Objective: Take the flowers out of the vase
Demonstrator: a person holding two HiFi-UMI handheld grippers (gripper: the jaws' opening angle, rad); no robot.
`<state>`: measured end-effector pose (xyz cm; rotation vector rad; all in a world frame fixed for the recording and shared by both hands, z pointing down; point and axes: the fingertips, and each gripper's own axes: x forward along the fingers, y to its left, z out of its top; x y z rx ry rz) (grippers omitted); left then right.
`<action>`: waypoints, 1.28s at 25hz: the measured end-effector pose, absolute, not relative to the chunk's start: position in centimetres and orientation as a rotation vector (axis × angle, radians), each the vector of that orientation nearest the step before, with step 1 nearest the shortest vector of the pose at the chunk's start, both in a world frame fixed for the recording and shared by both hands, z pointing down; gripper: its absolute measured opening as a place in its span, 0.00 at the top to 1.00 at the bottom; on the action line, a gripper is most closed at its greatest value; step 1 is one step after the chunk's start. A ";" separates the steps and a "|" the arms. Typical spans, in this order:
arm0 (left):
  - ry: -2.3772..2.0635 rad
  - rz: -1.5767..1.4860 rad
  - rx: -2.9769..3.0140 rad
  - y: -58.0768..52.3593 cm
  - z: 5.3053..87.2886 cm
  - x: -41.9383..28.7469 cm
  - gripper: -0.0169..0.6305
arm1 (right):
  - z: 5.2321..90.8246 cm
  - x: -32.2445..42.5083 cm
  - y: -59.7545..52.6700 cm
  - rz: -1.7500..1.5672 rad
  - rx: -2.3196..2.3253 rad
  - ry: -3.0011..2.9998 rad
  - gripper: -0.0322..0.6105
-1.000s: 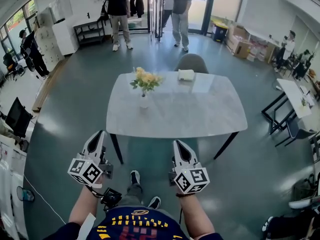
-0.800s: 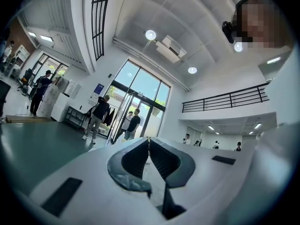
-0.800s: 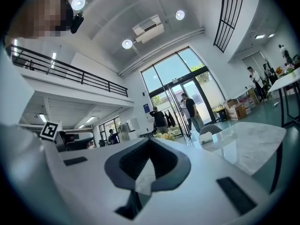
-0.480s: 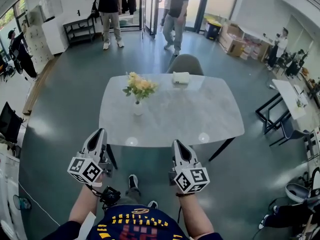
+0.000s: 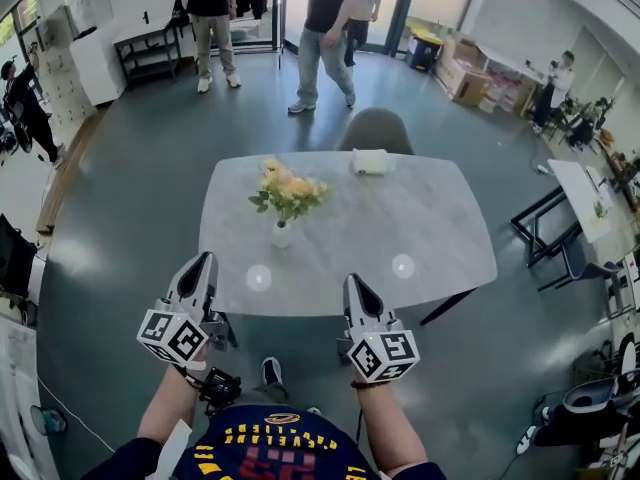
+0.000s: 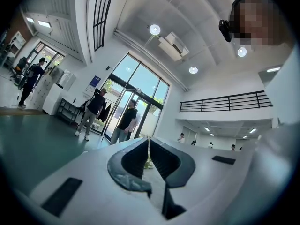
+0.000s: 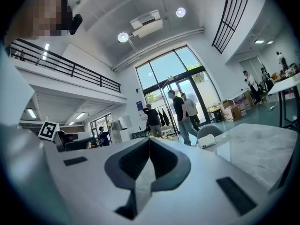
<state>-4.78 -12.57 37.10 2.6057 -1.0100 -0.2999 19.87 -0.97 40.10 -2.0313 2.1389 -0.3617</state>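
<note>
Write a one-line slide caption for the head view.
Left gripper and right gripper, both shut and empty, point toward a grey table holding a white vase of yellow flowers.

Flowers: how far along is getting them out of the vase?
Done: nothing; the flowers stand in the vase on the table. In hand: the left gripper and right gripper, both shut and empty, hover at the table's near edge. Left: reach in, grip the flowers, lift them out.

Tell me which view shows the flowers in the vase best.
The head view: the flowers and white vase stand whole on the table. The left gripper view catches only a greenish sliver beyond its jaws; the right gripper view shows none.
</note>
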 end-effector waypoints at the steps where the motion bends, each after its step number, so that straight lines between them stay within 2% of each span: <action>1: -1.004 -0.296 2.604 -13.3 37.3 -4.8 0.96 | 40.2 19.8 -1.7 -0.365 -2.037 2.136 0.94; 16: -0.954 -0.259 2.598 -20.1 40.3 -6.1 0.96 | 42.5 17.6 -8.2 -0.422 -2.108 2.144 0.94; 32: -0.998 -0.185 2.667 -24.5 42.6 -1.5 0.96 | 45.9 18.8 -17.1 -0.420 -1.974 2.251 0.94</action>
